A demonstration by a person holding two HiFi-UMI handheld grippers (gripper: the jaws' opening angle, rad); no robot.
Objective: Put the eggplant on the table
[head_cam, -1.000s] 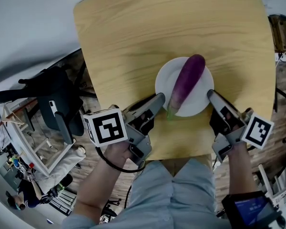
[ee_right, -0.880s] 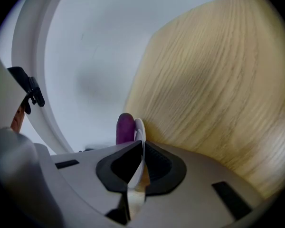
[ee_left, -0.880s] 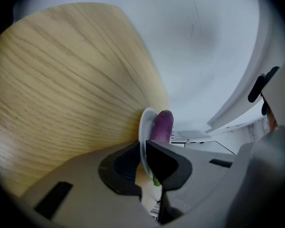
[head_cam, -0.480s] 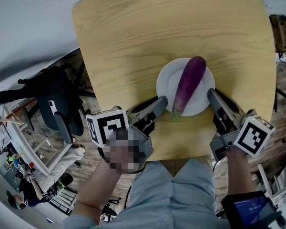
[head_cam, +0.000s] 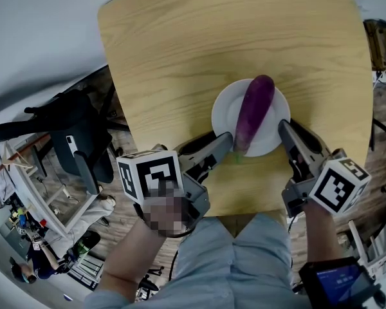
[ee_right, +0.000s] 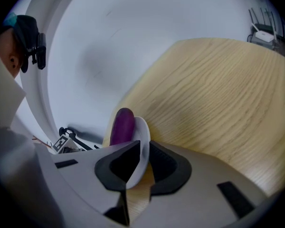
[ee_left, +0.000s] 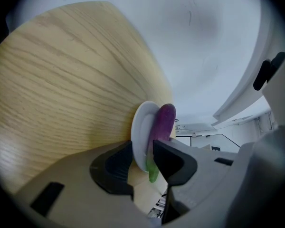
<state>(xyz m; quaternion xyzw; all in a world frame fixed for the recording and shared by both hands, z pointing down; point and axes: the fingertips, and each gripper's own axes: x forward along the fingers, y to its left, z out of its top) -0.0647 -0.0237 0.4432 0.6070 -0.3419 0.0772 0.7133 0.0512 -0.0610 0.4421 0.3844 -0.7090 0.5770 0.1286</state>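
Eggplant (head_cam: pixel 254 111) lies on the plate (head_cam: pixel 222 118) on the surface (head_cam: pixel 180 56), long axis pointing away from the person, its green stem end between the nearer left gripper's (head_cam: pixel 222 144) opening jaws — the right gripper (head_cam: pixel 285 129), also opening, straddles the plate rim, neither clamped.

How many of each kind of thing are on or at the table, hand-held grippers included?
eggplant: 1
plate: 1
hand-held gripper: 2, jaws opening on both: left hand-held gripper round the plate rim and eggplant stem end, right hand-held gripper round the plate rim
Total: 4
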